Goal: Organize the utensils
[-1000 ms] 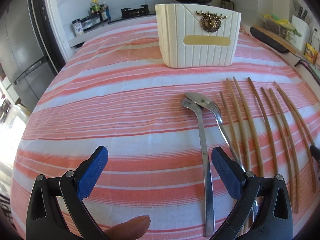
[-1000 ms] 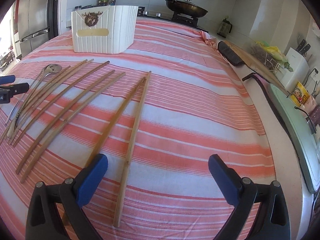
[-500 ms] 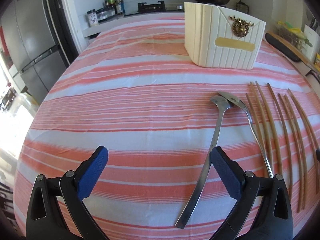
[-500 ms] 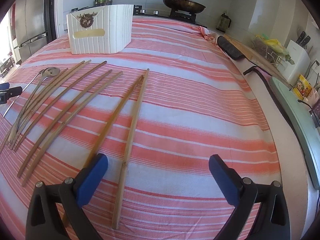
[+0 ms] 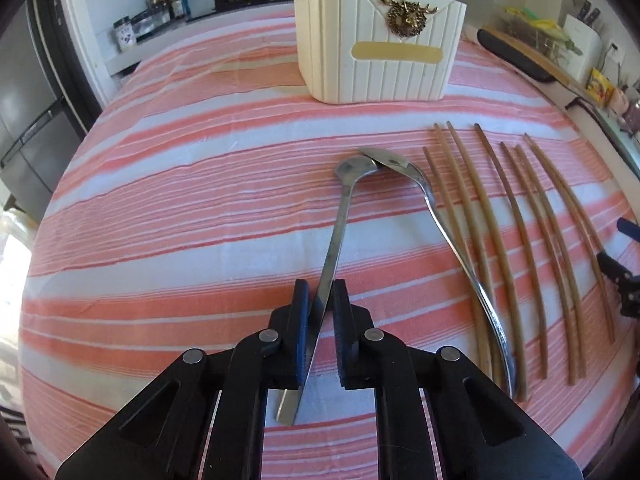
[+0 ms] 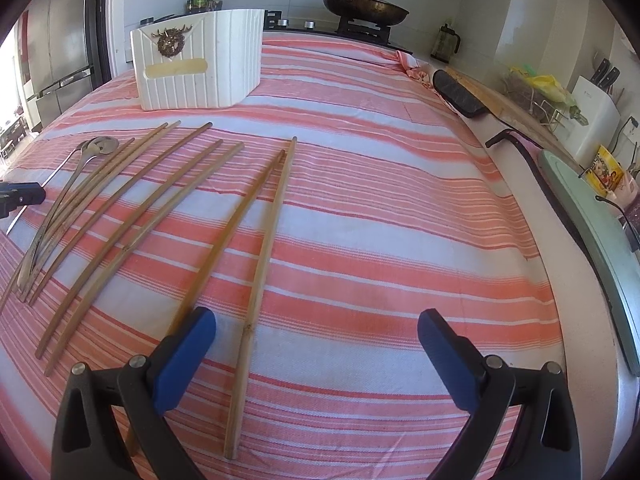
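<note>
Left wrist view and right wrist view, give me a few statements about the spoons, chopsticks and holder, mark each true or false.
1. The left gripper is shut on a spoon handle. True.
2. The right gripper holds a chopstick. False: its fingers are open and hold nothing.
3. The white holder already holds spoons. False: none show in it; both spoons lie on the cloth.
4. The second spoon lies beside the chopsticks. True.
5. The two spoon bowls overlap. True.

I can read no text anywhere. The tan label plate on my white holder is blank. The yellow packet at right shows print too small to make out.
</note>
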{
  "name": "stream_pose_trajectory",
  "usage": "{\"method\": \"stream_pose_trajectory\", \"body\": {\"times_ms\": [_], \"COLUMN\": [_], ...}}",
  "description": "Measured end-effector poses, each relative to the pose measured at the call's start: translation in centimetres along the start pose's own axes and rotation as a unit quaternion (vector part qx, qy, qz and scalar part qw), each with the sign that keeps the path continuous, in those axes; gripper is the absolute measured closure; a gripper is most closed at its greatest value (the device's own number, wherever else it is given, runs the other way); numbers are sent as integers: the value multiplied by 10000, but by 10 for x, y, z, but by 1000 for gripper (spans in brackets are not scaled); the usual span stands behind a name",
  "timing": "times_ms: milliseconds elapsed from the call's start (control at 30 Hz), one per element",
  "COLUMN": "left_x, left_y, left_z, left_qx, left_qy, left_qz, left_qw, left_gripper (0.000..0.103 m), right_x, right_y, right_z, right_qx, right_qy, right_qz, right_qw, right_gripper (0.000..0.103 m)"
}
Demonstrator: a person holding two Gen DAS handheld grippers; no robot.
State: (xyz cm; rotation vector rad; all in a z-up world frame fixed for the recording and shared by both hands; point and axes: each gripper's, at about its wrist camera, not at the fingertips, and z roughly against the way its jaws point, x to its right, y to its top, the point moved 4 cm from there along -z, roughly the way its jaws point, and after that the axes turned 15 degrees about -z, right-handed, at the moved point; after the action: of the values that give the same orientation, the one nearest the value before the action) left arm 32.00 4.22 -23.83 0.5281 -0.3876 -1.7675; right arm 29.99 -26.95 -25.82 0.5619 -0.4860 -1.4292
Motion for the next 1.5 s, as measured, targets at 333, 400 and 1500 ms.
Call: {"method": "stream_pose_trajectory", "body": {"times_ms": [333, 400, 1500], "left_x": [-46, -48, -48], "left_y": [-22, -23, -27], "left_z": [-1, -1, -12], "left_qx": [176, 198, -15], "left_qy": [-1082, -1050, -94], "left_qz": [1356, 1340, 40], "left_qw": [9847, 9852, 9999], "left_gripper": [99, 96, 0], "right_x": [2, 2, 21], "right_y": [1, 1, 28], "right_z": [-1, -2, -15], "right_qx": [-25, -46, -1110], "right_qy": [43, 76, 579], "right_qz": [-34, -57, 100], "right_qw": [10000, 9999, 9921], "right_gripper": [0, 0, 58]}}
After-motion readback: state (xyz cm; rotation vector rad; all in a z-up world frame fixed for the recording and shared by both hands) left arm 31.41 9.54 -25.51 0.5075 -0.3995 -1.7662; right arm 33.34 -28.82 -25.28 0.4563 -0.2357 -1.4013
